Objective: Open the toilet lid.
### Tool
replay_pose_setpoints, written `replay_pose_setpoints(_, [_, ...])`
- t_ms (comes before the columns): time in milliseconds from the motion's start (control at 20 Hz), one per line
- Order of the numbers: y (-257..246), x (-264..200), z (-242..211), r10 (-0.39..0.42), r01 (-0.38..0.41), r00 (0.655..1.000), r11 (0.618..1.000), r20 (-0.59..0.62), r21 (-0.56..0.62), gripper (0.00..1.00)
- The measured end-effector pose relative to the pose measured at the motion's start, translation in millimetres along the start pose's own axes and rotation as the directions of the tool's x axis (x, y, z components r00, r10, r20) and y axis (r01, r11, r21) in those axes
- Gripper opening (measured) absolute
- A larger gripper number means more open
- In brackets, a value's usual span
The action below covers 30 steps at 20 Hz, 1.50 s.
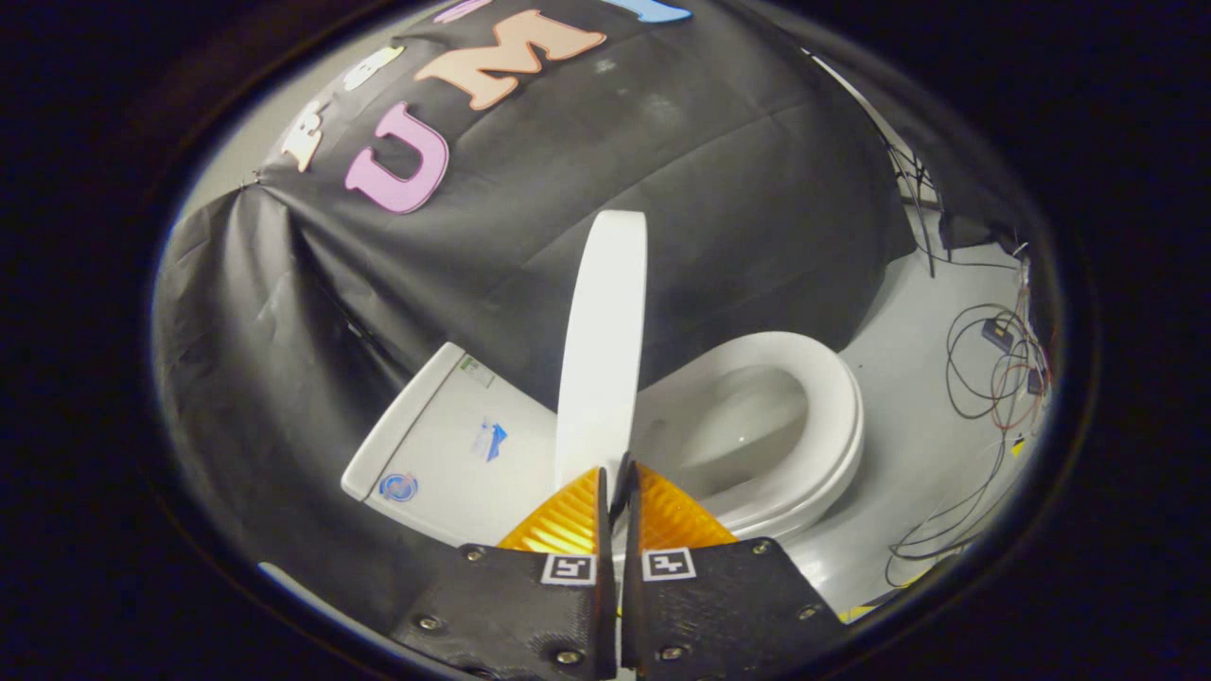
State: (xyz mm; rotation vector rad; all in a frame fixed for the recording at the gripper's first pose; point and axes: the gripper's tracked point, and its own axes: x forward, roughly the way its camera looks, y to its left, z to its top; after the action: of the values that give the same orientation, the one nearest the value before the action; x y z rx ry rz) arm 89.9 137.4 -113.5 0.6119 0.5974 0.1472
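Pinching raised toilet lid (604, 340), seemingly, fingers (566, 518) closed.

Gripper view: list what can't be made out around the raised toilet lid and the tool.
- Lid: seen edge-on, so its broad faces are hidden; its lower edge is covered by the tool, whose fingers close on it.
- Hinge: hidden behind the lid and fingers.
- Tank stickers: too small to make out.
- Bowl near side: blocked by the fingers.
- Cables on the floor: too thin to trace.
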Motion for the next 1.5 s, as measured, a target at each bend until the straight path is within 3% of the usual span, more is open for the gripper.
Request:
replay_pose_setpoints(200, [1.2, -2.1, 2.7, -0.028, 0.035, 0.998, 0.988, 0.049, -0.149, 0.05])
replay_pose_setpoints(500, [3.3, -0.8, 2.5, 0.024, -0.013, 0.998, 0.987, 0.066, -0.161, 0.07])
replay_pose_setpoints(1100, [2.5, 0.1, 8.8, 0.015, 0.024, 0.994, 0.94, 0.112, -0.339, 0.08])
replay_pose_setpoints(1500, [2.9, -0.4, 10.2, 0.039, 0.011, 0.992, 0.921, 0.122, -0.389, 0.08])
